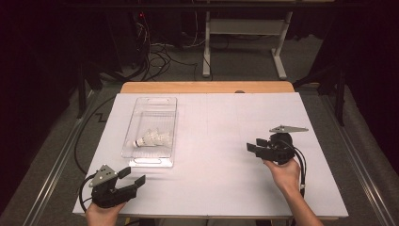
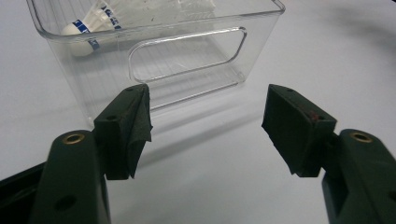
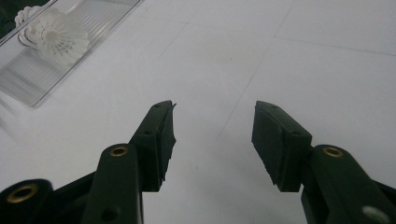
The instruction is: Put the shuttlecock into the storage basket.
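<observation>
A clear plastic bin (image 1: 153, 160) lies on the left half of the white table. Inside it rest white shuttlecocks (image 1: 154, 138) with blue-banded corks. In the left gripper view the bin's near wall (image 2: 187, 56) stands just beyond my jaws and a shuttlecock (image 2: 91, 25) lies at its left. My left gripper (image 1: 131, 176) sits open near the table's front left corner, short of the bin, with nothing between its fingers. On the right side of the table my right gripper (image 1: 253, 146) points left toward the bin, open and empty. The right gripper view shows a shuttlecock (image 3: 60, 35) in the bin (image 3: 32, 79) far off at upper left.
The white table top (image 1: 221, 117) ends in a wooden strip (image 1: 207, 87) at the far edge. Beyond it stand a white desk frame (image 1: 244, 42) and loose cables (image 1: 157, 59) on the floor. Metal rails (image 1: 51, 165) run along both sides of the table.
</observation>
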### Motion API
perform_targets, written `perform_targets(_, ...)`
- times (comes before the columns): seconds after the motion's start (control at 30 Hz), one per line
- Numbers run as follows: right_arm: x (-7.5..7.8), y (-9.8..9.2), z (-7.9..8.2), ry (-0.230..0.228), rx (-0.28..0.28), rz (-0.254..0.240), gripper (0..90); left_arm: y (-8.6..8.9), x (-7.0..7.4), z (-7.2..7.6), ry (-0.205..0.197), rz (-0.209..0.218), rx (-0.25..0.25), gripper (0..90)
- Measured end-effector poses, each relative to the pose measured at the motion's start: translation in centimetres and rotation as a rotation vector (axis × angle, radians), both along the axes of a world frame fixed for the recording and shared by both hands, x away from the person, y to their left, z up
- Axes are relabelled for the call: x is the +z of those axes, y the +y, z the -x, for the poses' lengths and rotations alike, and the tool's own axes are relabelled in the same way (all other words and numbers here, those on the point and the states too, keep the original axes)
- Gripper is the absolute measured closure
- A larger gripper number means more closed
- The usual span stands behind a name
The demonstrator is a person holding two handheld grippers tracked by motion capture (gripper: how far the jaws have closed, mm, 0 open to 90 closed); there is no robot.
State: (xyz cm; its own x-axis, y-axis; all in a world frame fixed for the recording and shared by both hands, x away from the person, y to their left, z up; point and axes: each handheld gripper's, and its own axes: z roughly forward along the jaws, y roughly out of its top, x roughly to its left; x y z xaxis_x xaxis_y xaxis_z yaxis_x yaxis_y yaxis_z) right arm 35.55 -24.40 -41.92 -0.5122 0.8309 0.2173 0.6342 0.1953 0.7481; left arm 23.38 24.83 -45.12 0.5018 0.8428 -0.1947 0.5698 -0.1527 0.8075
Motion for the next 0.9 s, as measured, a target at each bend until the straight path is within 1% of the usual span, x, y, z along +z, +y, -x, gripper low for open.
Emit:
perform_targets(0.43,-0.1,-1.9,1.0,-0.009,-0.035,-0.023,48.8,0.0,0.0,-0.1,0.003,0.006,0.001,33.1)
perform_targets(0.57,-0.1,-2.5,1.3,-0.005,-0.049,-0.034,48.7,0.0,-0.1,-0.1,0.006,0.008,0.002,33.1)
perform_targets(0.9,-0.5,-3.7,2.3,-0.005,-0.068,-0.039,47.9,0.0,-0.1,-0.1,0.006,0.009,0.002,33.1)
